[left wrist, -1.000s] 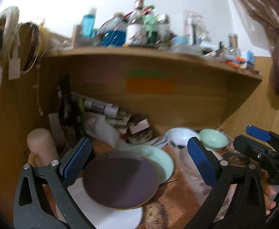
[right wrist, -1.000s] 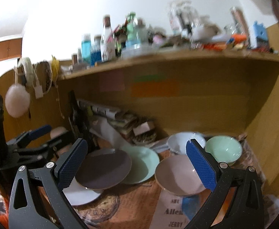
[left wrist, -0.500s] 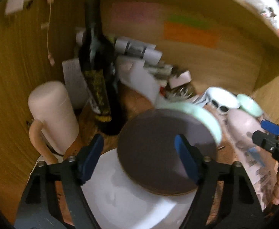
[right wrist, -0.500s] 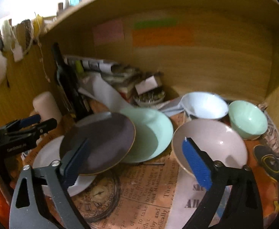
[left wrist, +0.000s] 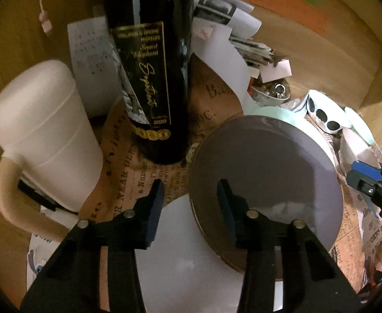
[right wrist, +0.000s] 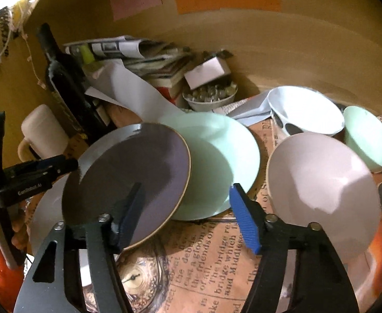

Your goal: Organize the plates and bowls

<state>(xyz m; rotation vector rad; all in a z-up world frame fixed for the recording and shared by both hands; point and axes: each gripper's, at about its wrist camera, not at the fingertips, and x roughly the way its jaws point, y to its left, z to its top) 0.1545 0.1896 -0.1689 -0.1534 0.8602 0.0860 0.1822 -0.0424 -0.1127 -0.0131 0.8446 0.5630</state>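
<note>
A dark purple plate lies tilted on a white plate and a mint plate. My left gripper straddles the purple plate's left rim. Its jaws are closing, with a gap still showing on both sides of the rim. My right gripper hangs over the purple plate's right rim and the mint plate. Its jaws are closing too, and the pads press on nothing. To the right stand a pale pink bowl, a white dotted bowl and a mint bowl.
A dark wine bottle and a cream lidded mug stand close behind the plates on the left. Rolled papers and a small dish of trinkets sit against the wooden back wall. A newspaper-print mat covers the surface.
Both grippers have dropped and tipped downward, from facing the shelf to hanging just above the plates. Their jaws have narrowed from wide apart.
</note>
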